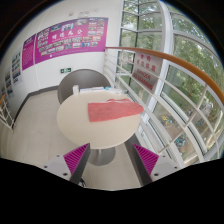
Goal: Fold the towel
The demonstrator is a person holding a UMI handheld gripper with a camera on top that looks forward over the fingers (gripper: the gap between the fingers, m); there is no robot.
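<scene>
Ahead, towel (108, 111) on table (75, 125)

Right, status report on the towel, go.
Claw open, empty, short of the table. Towel lies flat on the round table, beyond the fingers, not yet folded. Nothing between claw and towel.

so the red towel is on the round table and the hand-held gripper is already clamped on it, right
Not quite. The red towel does lie on the round table, but the hand-held gripper is not clamped on it. The gripper view shows its fingers open, short of the towel, which lies beyond them untouched.
</scene>
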